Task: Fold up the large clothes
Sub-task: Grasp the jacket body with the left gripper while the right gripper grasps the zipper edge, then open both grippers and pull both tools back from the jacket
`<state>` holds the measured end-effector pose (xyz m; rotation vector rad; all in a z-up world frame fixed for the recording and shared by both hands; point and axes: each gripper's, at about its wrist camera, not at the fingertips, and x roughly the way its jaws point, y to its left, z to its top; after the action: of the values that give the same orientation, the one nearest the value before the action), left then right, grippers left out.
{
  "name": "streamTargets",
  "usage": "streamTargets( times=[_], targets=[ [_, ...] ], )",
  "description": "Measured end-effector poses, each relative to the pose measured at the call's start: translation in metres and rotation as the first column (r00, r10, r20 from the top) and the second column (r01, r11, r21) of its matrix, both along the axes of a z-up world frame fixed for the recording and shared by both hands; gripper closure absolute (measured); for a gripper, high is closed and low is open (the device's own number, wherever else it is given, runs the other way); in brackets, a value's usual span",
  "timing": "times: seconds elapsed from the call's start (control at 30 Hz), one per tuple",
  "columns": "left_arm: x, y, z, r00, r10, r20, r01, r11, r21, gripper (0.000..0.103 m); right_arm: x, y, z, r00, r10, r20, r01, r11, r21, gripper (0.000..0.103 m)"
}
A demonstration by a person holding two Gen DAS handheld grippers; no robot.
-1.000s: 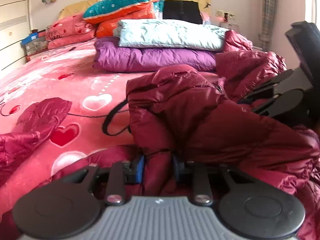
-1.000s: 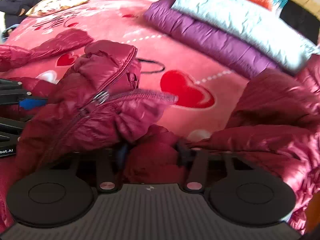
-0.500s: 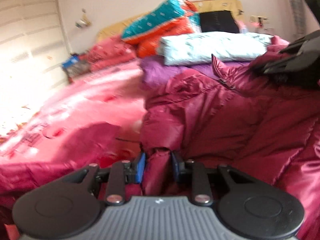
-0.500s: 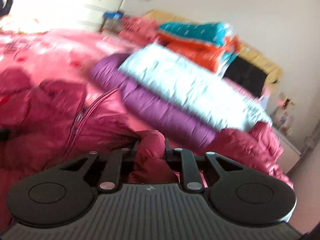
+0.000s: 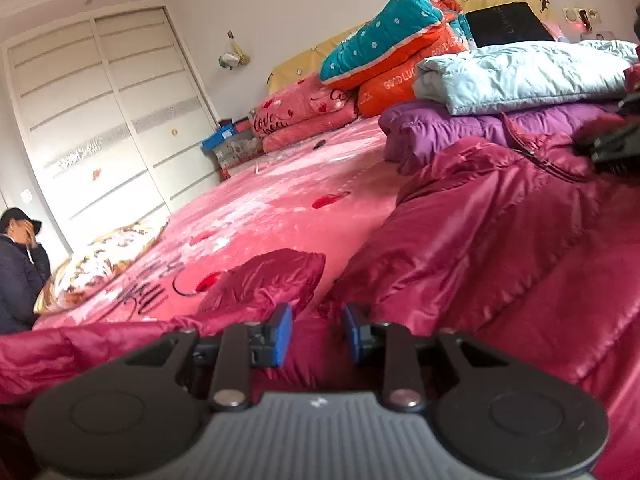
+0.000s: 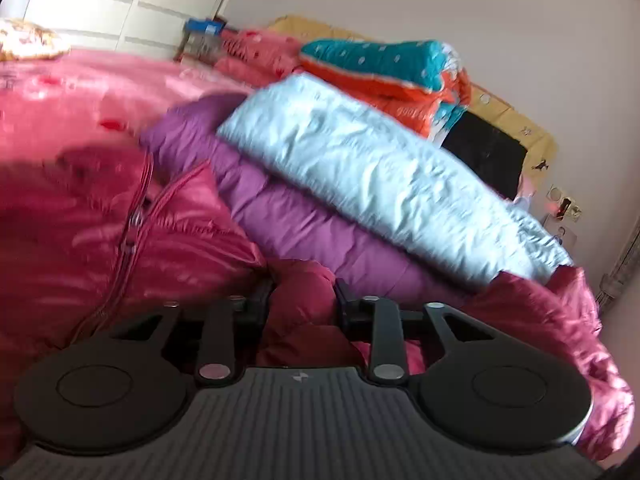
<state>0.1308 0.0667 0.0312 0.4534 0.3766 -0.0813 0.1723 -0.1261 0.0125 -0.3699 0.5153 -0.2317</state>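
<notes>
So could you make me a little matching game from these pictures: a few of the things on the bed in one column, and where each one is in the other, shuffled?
Things:
1. pale blue folded jacket
2. purple folded jacket
3. dark red jacket
4. teal and orange quilt

Places:
A. spread loose on the bed nearest the cameras
B. on top of the purple one
C. up by the headboard
D. directly under the pale blue one

Pairs: 1-B, 2-D, 3-A, 4-C
</notes>
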Motion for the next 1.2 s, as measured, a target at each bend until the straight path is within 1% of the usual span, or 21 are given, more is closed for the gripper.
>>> streamTargets(
  times=[0.03, 0.07, 0.13, 0.17, 0.2, 0.23, 0.3, 0.37, 0.47, 0.57, 0.63, 0.7, 0.8, 0.83, 0.97, 1.03, 1.13, 1.2],
  targets=[
    [0.004, 0.001, -0.001, 1.0, -0.003, -0.002, 0.003, 1.0, 0.004, 0.075, 0.001, -0.001, -0.002, 1.0, -0.003, -0.005, 0.003, 1.0, 0.009, 0.052],
    [0.007, 0.001, -0.002, 1.0, -0.004, -0.015, 0.004, 1.0, 0.004, 0.075, 0.003, -0.003, -0.003, 1.0, -0.009, -0.007, 0.009, 1.0, 0.02, 0.051],
    [0.006, 0.001, -0.002, 1.0, -0.011, -0.019, 0.011, 1.0, 0.007, 0.075, 0.002, -0.008, 0.0, 1.0, -0.017, -0.009, 0.017, 0.998, 0.057, 0.045],
    [0.0, 0.0, -0.002, 1.0, -0.023, -0.012, 0.023, 1.0, 0.001, 0.074, -0.002, -0.01, 0.004, 1.0, -0.027, -0.005, 0.027, 0.996, 0.08, 0.042],
    [-0.004, 0.001, 0.0, 0.999, -0.043, -0.005, 0.043, 0.999, -0.011, 0.072, -0.005, -0.014, 0.008, 0.999, -0.042, 0.001, 0.042, 0.993, 0.107, 0.034],
    [-0.006, 0.001, 0.002, 0.998, -0.057, 0.001, 0.057, 0.998, -0.017, 0.07, -0.008, -0.02, 0.013, 0.999, -0.052, 0.007, 0.05, 0.989, 0.136, 0.028],
    [-0.013, 0.0, 0.007, 0.997, -0.08, 0.013, 0.08, 0.997, -0.018, 0.067, -0.021, -0.029, 0.025, 0.997, -0.067, 0.027, 0.06, 0.979, 0.194, 0.023],
    [-0.021, -0.001, 0.012, 0.994, -0.111, 0.014, 0.111, 0.994, -0.02, 0.066, -0.038, -0.035, 0.039, 0.995, -0.086, 0.06, 0.07, 0.97, 0.231, 0.007],
    [-0.043, -0.004, 0.022, 0.987, -0.157, 0.027, 0.158, 0.987, -0.024, 0.064, -0.07, -0.043, 0.06, 0.989, -0.108, 0.105, 0.075, 0.958, 0.276, 0.005],
    [-0.068, -0.006, 0.033, 0.978, -0.207, 0.024, 0.207, 0.978, -0.034, 0.059, -0.105, -0.054, 0.077, 0.983, -0.141, 0.121, 0.093, 0.938, 0.335, 0.003],
    [-0.086, -0.007, 0.042, 0.975, -0.223, 0.016, 0.224, 0.973, -0.055, 0.053, -0.131, -0.061, 0.084, 0.978, -0.161, 0.129, 0.104, 0.924, 0.367, 0.002],
    [-0.103, -0.005, 0.05, 0.971, -0.237, -0.012, 0.235, 0.968, -0.085, 0.043, -0.153, -0.068, 0.087, 0.977, -0.178, 0.119, 0.119, 0.914, 0.387, 0.002],
    [-0.134, 0.001, 0.061, 0.968, -0.242, -0.06, 0.231, 0.961, -0.154, 0.043, -0.194, -0.084, 0.091, 0.975, -0.2, 0.1, 0.136, 0.886, 0.442, 0.0],
    [-0.145, 0.004, 0.065, 0.968, -0.241, -0.07, 0.226, 0.958, -0.176, 0.043, -0.21, -0.08, 0.091, 0.974, -0.206, 0.098, 0.141, 0.88, 0.454, 0.0],
    [-0.187, 0.011, 0.075, 0.969, -0.232, -0.085, 0.208, 0.952, -0.223, 0.042, -0.257, -0.092, 0.088, 0.967, -0.238, 0.085, 0.17, 0.861, 0.479, 0.0],
    [-0.204, 0.014, 0.078, 0.969, -0.23, -0.088, 0.205, 0.952, -0.227, 0.041, -0.276, -0.1, 0.086, 0.966, -0.249, 0.074, 0.182, 0.854, 0.488, 0.0],
    [-0.227, 0.016, 0.08, 0.969, -0.231, -0.091, 0.208, 0.956, -0.206, 0.04, -0.301, -0.107, 0.083, 0.962, -0.267, 0.061, 0.199, 0.836, 0.512, 0.0],
    [-0.24, 0.019, 0.082, 0.968, -0.232, -0.1, 0.206, 0.955, -0.214, 0.04, -0.317, -0.111, 0.083, 0.96, -0.274, 0.057, 0.205, 0.826, 0.525, 0.0]
  ],
)
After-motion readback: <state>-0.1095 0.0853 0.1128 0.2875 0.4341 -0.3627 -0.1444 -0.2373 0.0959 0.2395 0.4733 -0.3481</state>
